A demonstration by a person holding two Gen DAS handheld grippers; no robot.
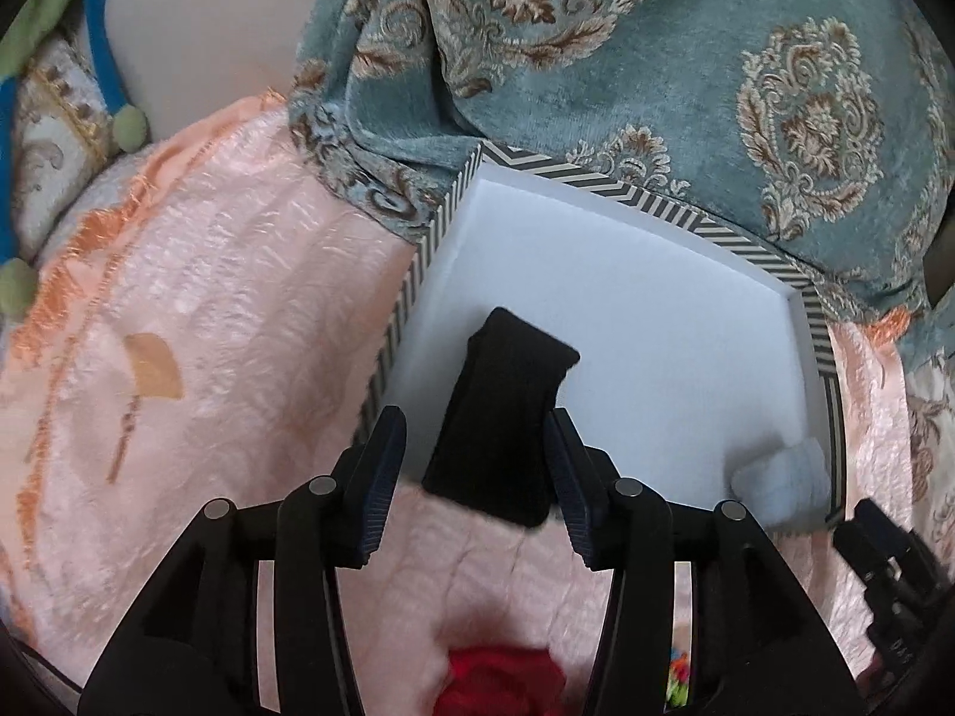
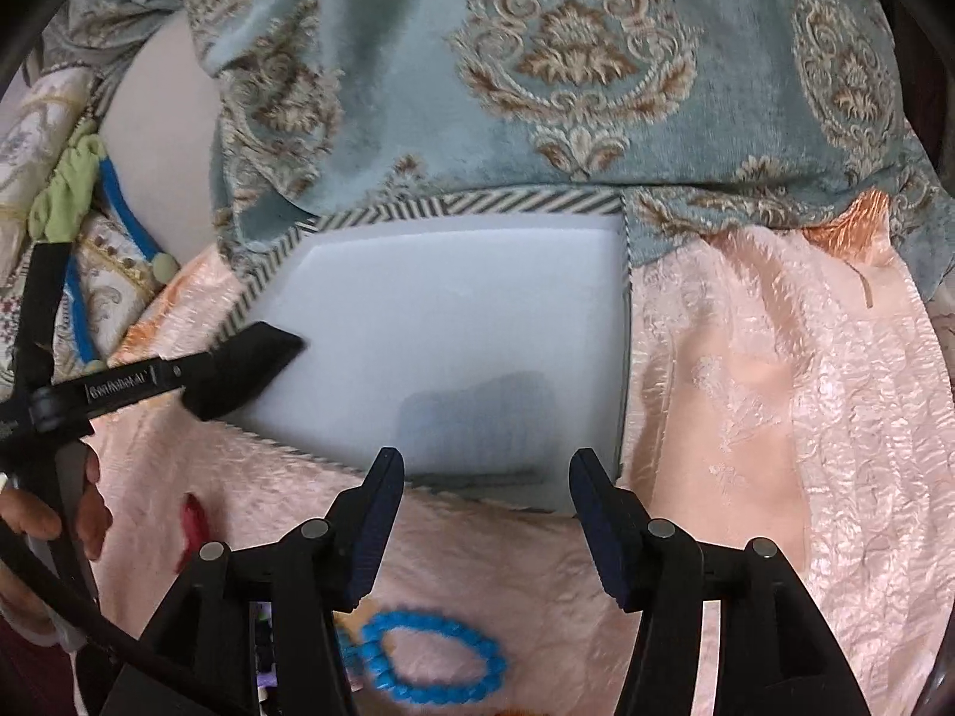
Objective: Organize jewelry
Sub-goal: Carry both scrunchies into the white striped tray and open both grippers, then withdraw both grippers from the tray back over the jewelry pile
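Observation:
A striped-rim box point(image 1: 412, 280) lined with white foam lies on a pink bedspread. A black fabric band point(image 1: 495, 411) lies over the box's near edge, between the fingers of my left gripper point(image 1: 474, 417), which is open; a gap shows on the band's left side. A pale blue fuzzy band point(image 1: 782, 483) sits in the box's near right corner. In the right wrist view it is a blurred grey-blue patch point(image 2: 477, 417) on the foam of the box point(image 2: 477, 203), just ahead of my right gripper point(image 2: 486, 456), which is open with nothing between its fingers.
A blue bead bracelet point(image 2: 430, 656) and a red item point(image 2: 194, 519) lie on the pink bedspread point(image 2: 746, 417) in front of the box. A teal patterned blanket point(image 1: 686, 89) rises behind it. A person's hand point(image 2: 59, 513) holds the left gripper's handle.

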